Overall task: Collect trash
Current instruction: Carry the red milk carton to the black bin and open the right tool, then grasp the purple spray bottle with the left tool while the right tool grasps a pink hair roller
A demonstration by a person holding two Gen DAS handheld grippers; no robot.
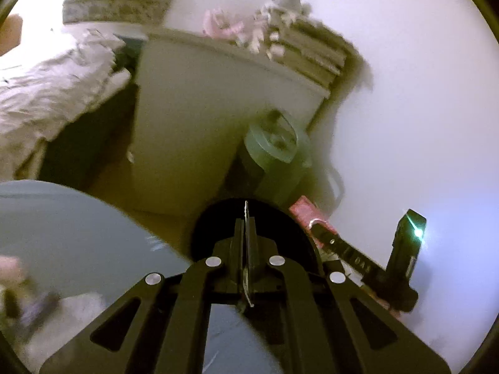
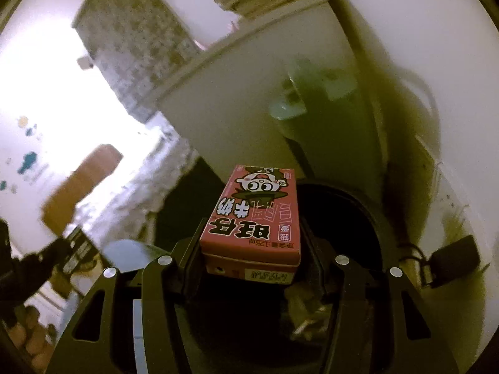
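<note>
My right gripper (image 2: 254, 233) is shut on a red milk carton (image 2: 254, 215) with a cartoon face and holds it over the open black trash bin (image 2: 358, 212). Crumpled trash (image 2: 307, 314) lies inside the bin. In the left wrist view my left gripper (image 1: 246, 221) is shut on a thin flat dark piece of trash (image 1: 248, 268), held on edge above the black bin (image 1: 202, 230). The red carton (image 1: 304, 212) and the right gripper's arm (image 1: 349, 249) show to its right.
A white cabinet (image 1: 193, 118) stands behind the bin, with stacked books (image 1: 318, 59) on top. A green humidifier-like device (image 1: 274, 149) sits beside it by the white wall (image 1: 405, 93). A bed with grey bedding (image 1: 46, 93) lies left. A black plug adapter (image 2: 452, 258) hangs at the right.
</note>
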